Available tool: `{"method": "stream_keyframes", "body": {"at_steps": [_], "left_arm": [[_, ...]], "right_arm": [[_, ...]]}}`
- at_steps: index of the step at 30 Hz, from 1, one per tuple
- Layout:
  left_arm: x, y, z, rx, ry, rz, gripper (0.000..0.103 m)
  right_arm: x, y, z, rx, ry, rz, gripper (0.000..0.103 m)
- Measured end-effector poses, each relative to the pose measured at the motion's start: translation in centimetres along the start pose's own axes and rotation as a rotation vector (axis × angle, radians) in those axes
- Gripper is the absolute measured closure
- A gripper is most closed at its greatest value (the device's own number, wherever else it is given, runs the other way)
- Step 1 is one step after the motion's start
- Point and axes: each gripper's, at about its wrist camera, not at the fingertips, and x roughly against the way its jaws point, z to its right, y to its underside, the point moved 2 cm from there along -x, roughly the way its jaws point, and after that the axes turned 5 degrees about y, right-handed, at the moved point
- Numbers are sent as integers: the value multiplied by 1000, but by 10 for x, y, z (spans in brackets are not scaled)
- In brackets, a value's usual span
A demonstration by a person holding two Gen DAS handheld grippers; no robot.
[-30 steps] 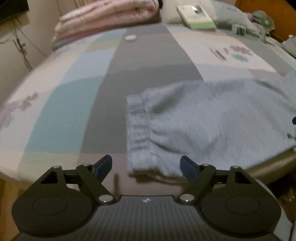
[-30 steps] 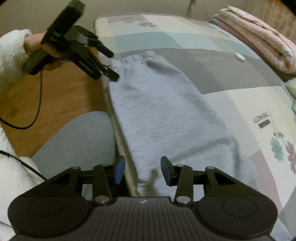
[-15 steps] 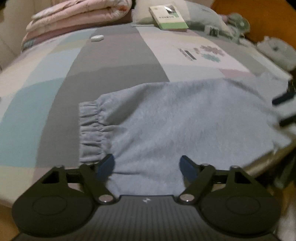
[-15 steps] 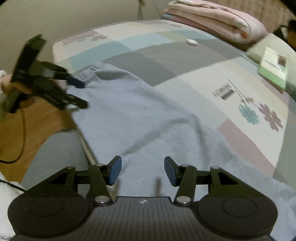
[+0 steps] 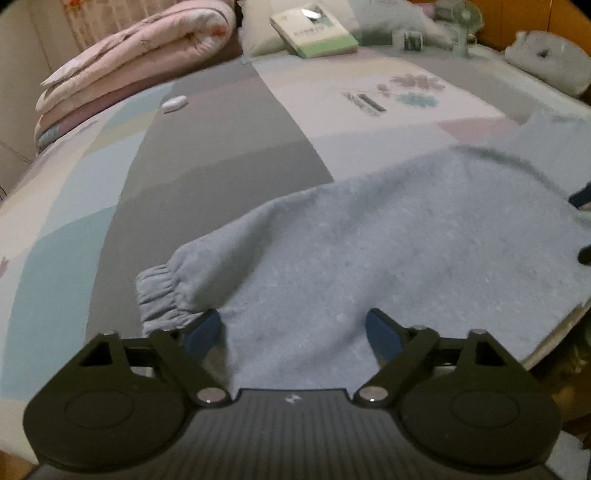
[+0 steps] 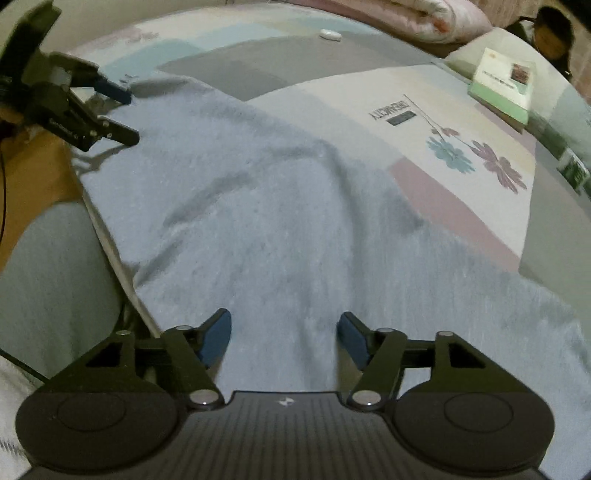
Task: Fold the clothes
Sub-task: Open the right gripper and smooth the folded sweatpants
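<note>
Nearest to me, my left gripper [image 5: 293,328] hangs over the near edge of a pale blue fleece garment [image 5: 369,251], its jaws opening, blue pads spread wide with the cloth lying between them but not pinched. Just left of that gripper sits the garment's gathered elastic cuff [image 5: 166,291]. My right gripper [image 6: 284,334] hovers further along the same near edge, jaws also opening, fleece beneath the gap, nothing clamped. The garment lies stretched along the front of a bed with a patchwork sheet [image 5: 221,147], a soft ridge of wrinkle [image 6: 332,155] running across its middle.

To do this step well, I judge both pads should come down onto the near hem at once, bite through every layer, and lift evenly so the fold lands straight; the wrinkle wants smoothing first. The near edge lies close to the bed's rim, so a shallow bite could slip.

Farther off lie a small white object [image 5: 174,103], a green-edged book [image 5: 314,33] and a rolled pink quilt [image 5: 140,62]
</note>
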Motion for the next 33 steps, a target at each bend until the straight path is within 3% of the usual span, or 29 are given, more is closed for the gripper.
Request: {"method": "stream_keyframes", "body": {"at_steps": [3, 7, 10, 12, 18, 25, 26, 29, 33], "left_arm": [[5, 9, -14, 51, 44, 3, 16], [10, 3, -4, -11, 14, -2, 17], [14, -8, 2, -29, 22, 33, 17], [14, -14, 3, -24, 43, 47, 17], [4, -11, 0, 2, 47, 5, 17], [0, -5, -7, 46, 75, -17, 17], [1, -5, -7, 46, 75, -19, 17], [2, -5, -6, 46, 71, -22, 17], [2, -6, -7, 60, 46, -27, 15]], "right_arm": [[7, 17, 18, -71, -39, -32, 26], [14, 16, 41, -138, -56, -69, 26], [20, -7, 58, -139, -6, 20, 31], [19, -27, 73, -88, 50, 76, 48], [-15, -62, 97, 149, 102, 72, 56], [-44, -68, 104, 329, 21, 26, 59], [-46, -67, 104, 349, 10, 24, 63], [-46, -68, 104, 367, 5, 5, 100], [-46, -69, 108, 358, 87, 18, 102]]}}
